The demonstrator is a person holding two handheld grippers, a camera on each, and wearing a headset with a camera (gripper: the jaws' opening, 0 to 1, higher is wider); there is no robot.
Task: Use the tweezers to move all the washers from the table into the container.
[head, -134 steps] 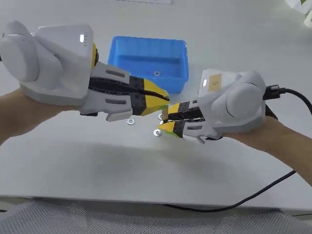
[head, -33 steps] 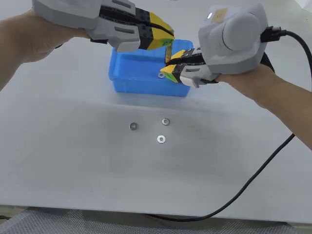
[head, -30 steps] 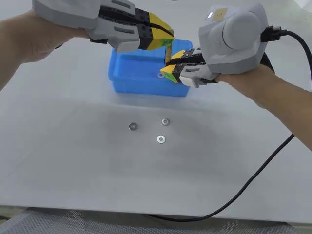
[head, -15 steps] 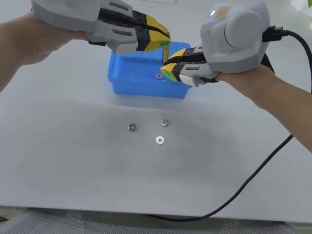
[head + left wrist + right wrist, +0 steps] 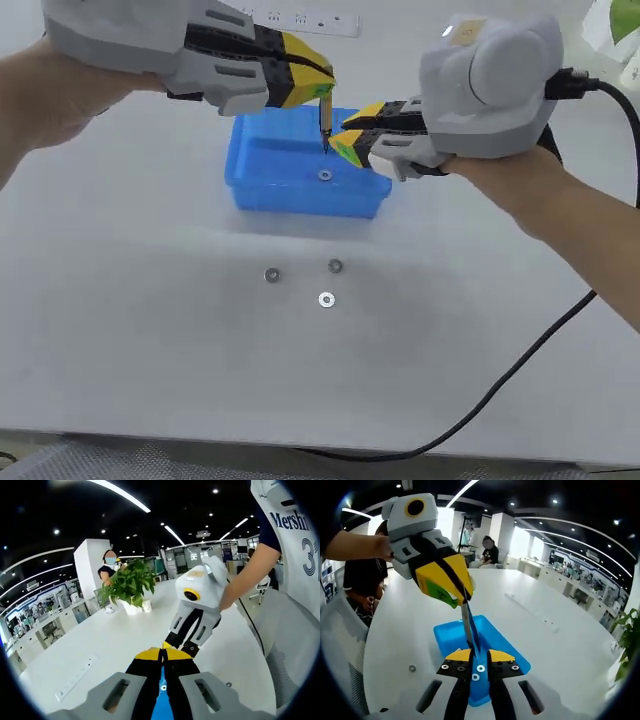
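Three small flat silver metal washers (image 5: 326, 299) lie loose and close together on the white table (image 5: 180, 350), at 6 o'clock from the blue rectangular plastic container (image 5: 300, 197). A fourth washer (image 5: 324, 176) rests on the container's floor, a little toward 5 o'clock from its middle. Directly above that one hang the slim grey metal tweezers (image 5: 324, 125), tips down within the container's outline and short of the floor. Whether they carry a washer is too small to tell.

The left gripper (image 5: 326, 88), reaching in from 10 o'clock, has its yellow-tipped jaws clamped on the tweezers' upper end. The right gripper (image 5: 343, 141) comes in from 3 o'clock, its jaws drawn narrow on either side of the tweezers' lower legs. Whether they press the legs or merely flank them cannot be told. A black cable (image 5: 520, 370) trails from it toward 5 o'clock across the table.

The step appears to be the drop into the container. Done well, it likely means holding the tips low over the middle of the floor with the left gripper steady. The right gripper's squeeze should ease off slowly, so a washer falls flat rather than springing over the wall. Checking that the tips are bare before heading toward 6 o'clock for the three on the table would save a wasted trip.
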